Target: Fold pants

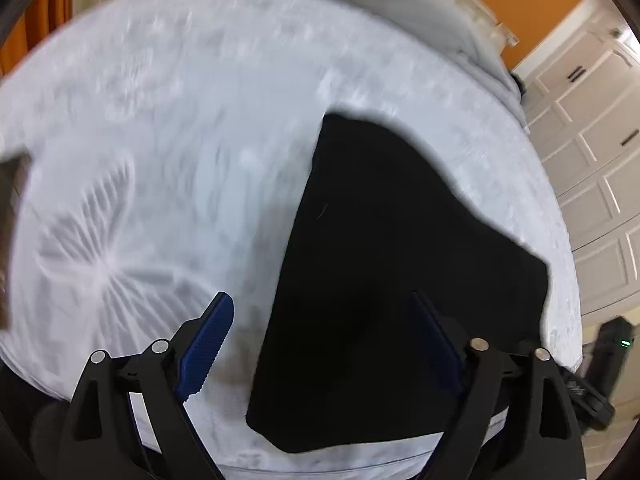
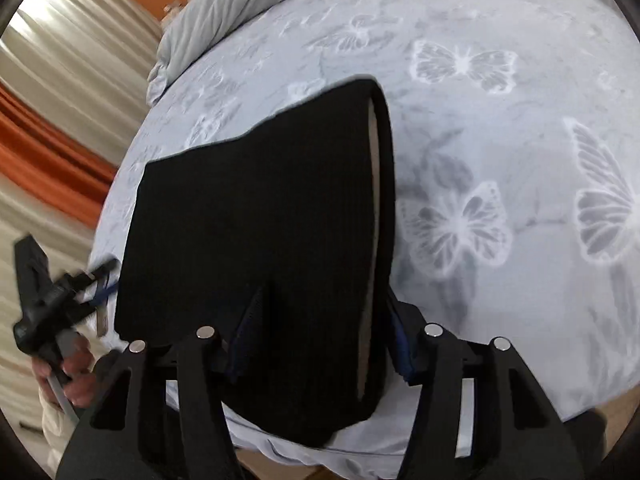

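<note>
Pants [image 2: 256,216] folded on bed [image 2: 500,140]; left tool [image 1: 324,344] wide open, empty; right tool [image 2: 316,344] part-open astride thick edge, unclamped; could snag, undoing fold.

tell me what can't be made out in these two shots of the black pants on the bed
- Black pants, left wrist view: near edge hidden behind the left gripper.
- Butterfly bedsheet, same view: print smeared by motion blur.
- Right gripper, right wrist view: pads against black cloth, contact unclear.

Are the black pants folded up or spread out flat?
Folded. The black pants lie as a compact doubled pile on the bed sheet, with stacked layers showing along one edge.
</note>
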Available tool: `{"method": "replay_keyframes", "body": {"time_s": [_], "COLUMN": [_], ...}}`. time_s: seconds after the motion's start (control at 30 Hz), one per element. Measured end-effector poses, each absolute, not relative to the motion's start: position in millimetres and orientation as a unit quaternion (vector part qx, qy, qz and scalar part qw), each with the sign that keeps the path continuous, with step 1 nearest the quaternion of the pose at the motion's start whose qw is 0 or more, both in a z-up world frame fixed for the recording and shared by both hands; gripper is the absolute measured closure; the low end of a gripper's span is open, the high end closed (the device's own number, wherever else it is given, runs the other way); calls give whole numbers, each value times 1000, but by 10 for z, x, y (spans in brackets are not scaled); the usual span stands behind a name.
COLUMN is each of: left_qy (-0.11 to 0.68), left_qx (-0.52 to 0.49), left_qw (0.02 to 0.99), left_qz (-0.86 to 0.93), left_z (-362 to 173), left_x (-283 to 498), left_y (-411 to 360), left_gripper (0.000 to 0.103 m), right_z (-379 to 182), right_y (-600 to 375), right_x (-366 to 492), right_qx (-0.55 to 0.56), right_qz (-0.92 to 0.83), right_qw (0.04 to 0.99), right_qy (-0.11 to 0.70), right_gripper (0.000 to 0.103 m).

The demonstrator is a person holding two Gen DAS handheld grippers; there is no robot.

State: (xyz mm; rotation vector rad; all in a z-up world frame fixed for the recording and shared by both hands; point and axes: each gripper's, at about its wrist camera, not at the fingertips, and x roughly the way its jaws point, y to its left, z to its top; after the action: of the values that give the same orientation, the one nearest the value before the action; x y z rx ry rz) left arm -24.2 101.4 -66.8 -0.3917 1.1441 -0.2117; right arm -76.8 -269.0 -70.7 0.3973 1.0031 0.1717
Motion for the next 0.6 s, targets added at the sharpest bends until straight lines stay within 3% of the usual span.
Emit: {"method": "replay_keyframes", "body": {"time_s": [0.03, 0.07, 0.1, 0.17, 0.23, 0.3, 0.33, 0.43, 0.5, 0.53, 0.57, 0.6], "left_qy": [544, 555, 551, 534, 515, 518, 528, 540, 527, 517, 508, 500], "left_qx": [-196, -220, -226, -236, -254, -243, -213, -202, -212, -215, -218, -221], "left_qw": [809, 791, 794, 801, 807, 813, 819, 815, 821, 827, 831, 834], "left_qz": [-109, -130, -124, -131, -137, -109, -72, -55, -56, -57, -63, -72], "left_z": [-733, -818, -799, -632, -435, -399, -485, -693, -663, -626, -588, -551], "left_x": [-223, -208, -214, -259, -338, -392, -381, -460, -515, -565, -595, -576], "left_y": [1014, 1016, 1040, 1110, 1231, 1306, 1325, 1376, 1399, 1414, 1421, 1402], "left_gripper": [45, 57, 64, 80, 86, 86, 86, 84, 68, 46, 34, 32], "right_z": [-599, -494, -328, -51, 139, -44, -248, -668, -718, -700, -681, -667], "right_y": [-2645, -2628, -2606, -2604, -2689, -2850, -2929, -3188, -3221, -3194, -3177, -3118], "right_x": [-797, -821, -865, -938, -1006, -963, -897, -944, -1057, -1085, -1092, -1080], "right_qx": [177, 176, 176, 173, 181, 156, 151, 238, 274, 272, 269, 267], "right_qz": [80, 87, 100, 120, 131, 91, 57, 38, 60, 60, 62, 76], "right_qw": [861, 864, 870, 881, 891, 891, 879, 837, 832, 837, 841, 842], "right_qy": [471, 463, 449, 423, 396, 417, 449, 491, 478, 471, 466, 462], "right_gripper": [68, 72, 73, 86, 86, 77, 65, 64, 48, 30, 18, 17]}}
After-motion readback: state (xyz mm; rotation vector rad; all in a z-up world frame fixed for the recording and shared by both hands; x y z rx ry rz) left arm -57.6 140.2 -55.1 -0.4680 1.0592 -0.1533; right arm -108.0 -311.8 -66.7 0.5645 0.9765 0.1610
